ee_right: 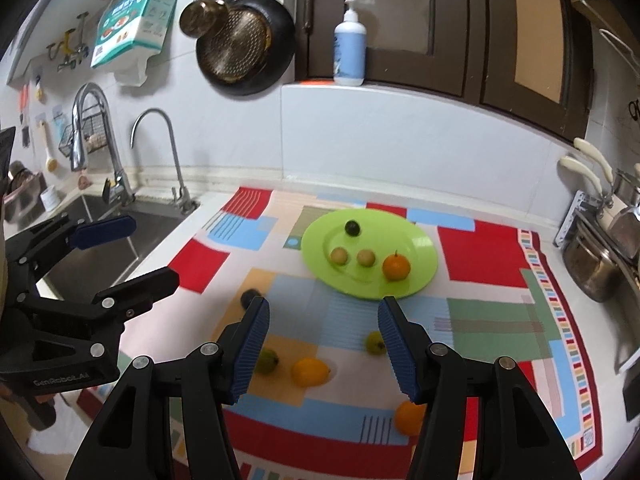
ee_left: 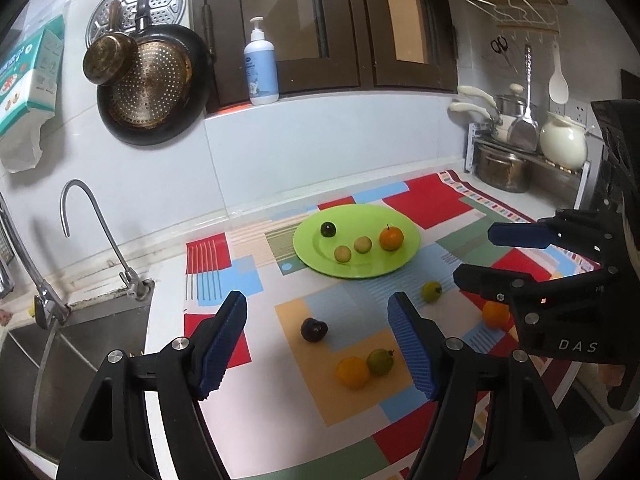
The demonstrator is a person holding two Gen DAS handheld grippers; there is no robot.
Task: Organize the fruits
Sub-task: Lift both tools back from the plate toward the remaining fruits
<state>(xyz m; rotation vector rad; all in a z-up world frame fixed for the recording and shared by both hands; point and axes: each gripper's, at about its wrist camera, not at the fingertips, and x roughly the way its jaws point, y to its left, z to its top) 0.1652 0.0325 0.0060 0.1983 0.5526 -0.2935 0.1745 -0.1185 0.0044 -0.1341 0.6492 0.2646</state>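
A green plate (ee_left: 404, 258) (ee_right: 424, 236) on the patterned mat holds a dark plum (ee_left: 328, 229), two pale green fruits (ee_left: 343, 254) and an orange (ee_left: 391, 238). Loose on the mat lie a dark plum (ee_left: 314, 329), a yellow fruit (ee_left: 352, 372), a green fruit (ee_left: 380, 361), another green fruit (ee_left: 431, 291) and an orange (ee_left: 495, 314). My left gripper (ee_left: 318, 344) is open and empty above the plum. My right gripper (ee_right: 322, 344) is open and empty above the loose fruits; the left wrist view shows it at the right (ee_left: 476, 256).
A steel sink (ee_right: 120, 240) with a faucet (ee_right: 160, 152) lies left of the mat. Pots on a rack (ee_left: 520, 148) stand at the back right. Pans (ee_left: 152, 84) hang on the wall, and a soap bottle (ee_left: 262, 68) stands on the ledge.
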